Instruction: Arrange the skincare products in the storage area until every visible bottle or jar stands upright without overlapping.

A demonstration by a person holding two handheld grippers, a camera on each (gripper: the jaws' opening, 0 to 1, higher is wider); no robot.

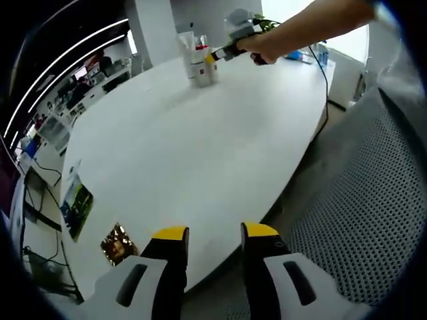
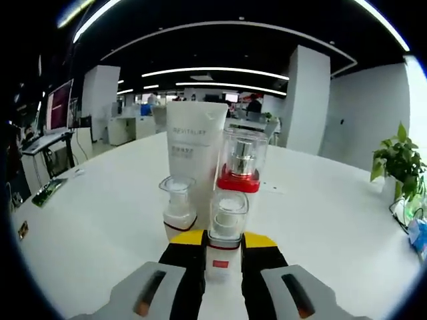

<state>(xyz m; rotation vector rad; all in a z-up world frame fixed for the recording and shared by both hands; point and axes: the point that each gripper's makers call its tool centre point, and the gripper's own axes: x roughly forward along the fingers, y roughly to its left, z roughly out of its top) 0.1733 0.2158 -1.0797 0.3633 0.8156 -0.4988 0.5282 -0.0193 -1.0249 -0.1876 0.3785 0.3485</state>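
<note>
In the right gripper view, the right tongs [image 2: 221, 241] are closing their yellow-tipped jaws around a small clear-capped bottle [image 2: 227, 230] with a red label, which is standing upright on the white worktop [image 2: 100, 220]; the jaws are pressing against its two sides. Just left of it a second small clear-capped bottle [image 2: 179, 208] is standing upright. Behind these two a tall white tube [image 2: 193, 157] is standing on its cap, and to its right a clear bottle with a red band [image 2: 241, 163] is standing upright, touching or nearly touching the tube. A potted plant [image 2: 400, 167] is sitting at the far right edge.

In the left gripper view, the left tongs [image 1: 215, 233] are hanging over the near edge of the worktop [image 1: 187, 153] with the jaws apart and nothing between them. Far across the worktop the cluster of skincare products [image 1: 198, 60] is standing together, and a person's hand [image 1: 257, 48] is holding the other gripper against it. A mesh chair [image 1: 373, 200] is standing on the right.
</note>
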